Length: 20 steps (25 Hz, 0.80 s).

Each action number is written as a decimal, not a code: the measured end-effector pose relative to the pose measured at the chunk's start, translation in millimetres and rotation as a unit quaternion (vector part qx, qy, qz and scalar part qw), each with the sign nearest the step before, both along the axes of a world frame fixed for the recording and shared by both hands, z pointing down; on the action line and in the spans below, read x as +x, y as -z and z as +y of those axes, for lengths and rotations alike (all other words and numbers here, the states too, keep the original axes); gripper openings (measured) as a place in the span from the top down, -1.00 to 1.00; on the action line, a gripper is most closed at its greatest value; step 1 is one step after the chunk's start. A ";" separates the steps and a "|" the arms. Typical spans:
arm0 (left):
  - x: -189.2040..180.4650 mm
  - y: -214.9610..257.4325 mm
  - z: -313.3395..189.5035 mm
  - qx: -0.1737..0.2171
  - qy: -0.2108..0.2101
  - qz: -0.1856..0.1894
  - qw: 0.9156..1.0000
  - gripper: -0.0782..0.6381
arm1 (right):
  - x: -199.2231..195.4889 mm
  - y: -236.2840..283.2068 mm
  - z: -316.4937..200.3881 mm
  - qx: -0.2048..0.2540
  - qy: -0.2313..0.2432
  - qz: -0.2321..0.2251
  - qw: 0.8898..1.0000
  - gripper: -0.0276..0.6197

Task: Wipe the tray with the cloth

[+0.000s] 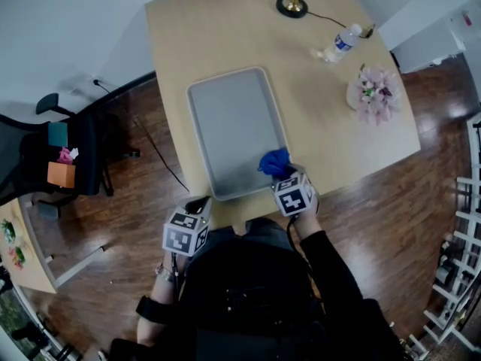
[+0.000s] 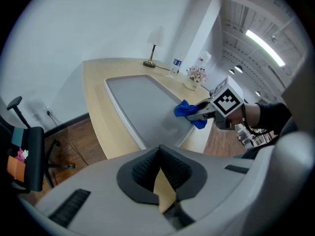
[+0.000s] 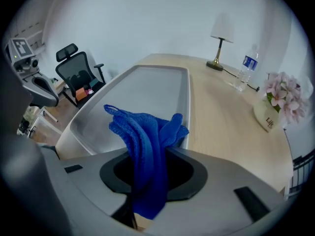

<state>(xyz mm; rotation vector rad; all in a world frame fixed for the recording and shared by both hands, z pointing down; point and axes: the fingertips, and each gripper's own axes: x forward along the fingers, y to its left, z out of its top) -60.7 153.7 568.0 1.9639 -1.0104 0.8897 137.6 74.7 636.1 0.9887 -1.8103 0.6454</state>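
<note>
A grey rectangular tray [image 1: 237, 130] lies lengthwise on the wooden table [image 1: 338, 138]. My right gripper [image 1: 284, 177] hovers at the tray's near right corner, shut on a bunched blue cloth [image 1: 274, 162]. In the right gripper view the cloth [image 3: 142, 132] stands up out of the jaws of the right gripper [image 3: 147, 156] over the tray's [image 3: 147, 92] near end. My left gripper [image 1: 197, 205] is at the table's near edge by the tray's near left corner. Its tips meet on nothing in the left gripper view [image 2: 160, 154], where the cloth [image 2: 186, 110] and tray [image 2: 142, 102] show ahead.
At the table's far end stand a brass-based lamp [image 1: 291, 4] and a water bottle [image 1: 338, 45]. A pot of pink flowers [image 1: 373, 92] is on the right side. A black office chair [image 1: 60, 160] stands on the floor to the left.
</note>
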 end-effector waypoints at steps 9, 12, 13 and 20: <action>-1.1 -6.9 7.5 -0.008 0.015 -0.001 1.000 0.77 | -32.7 5.3 16.2 -0.024 0.013 -0.049 0.998 0.50; -5.1 -8.8 10.8 -0.013 0.026 -0.001 1.000 0.77 | -70.6 5.9 28.5 -0.027 0.041 -0.068 0.997 0.50; -6.5 -9.0 11.3 -0.013 0.030 -0.002 0.999 0.77 | -81.6 5.3 31.8 -0.028 0.050 -0.071 0.996 0.50; -21.6 -8.3 13.4 -0.014 0.053 -0.005 0.998 0.77 | -140.2 6.2 55.9 -0.056 0.107 -0.096 0.988 0.50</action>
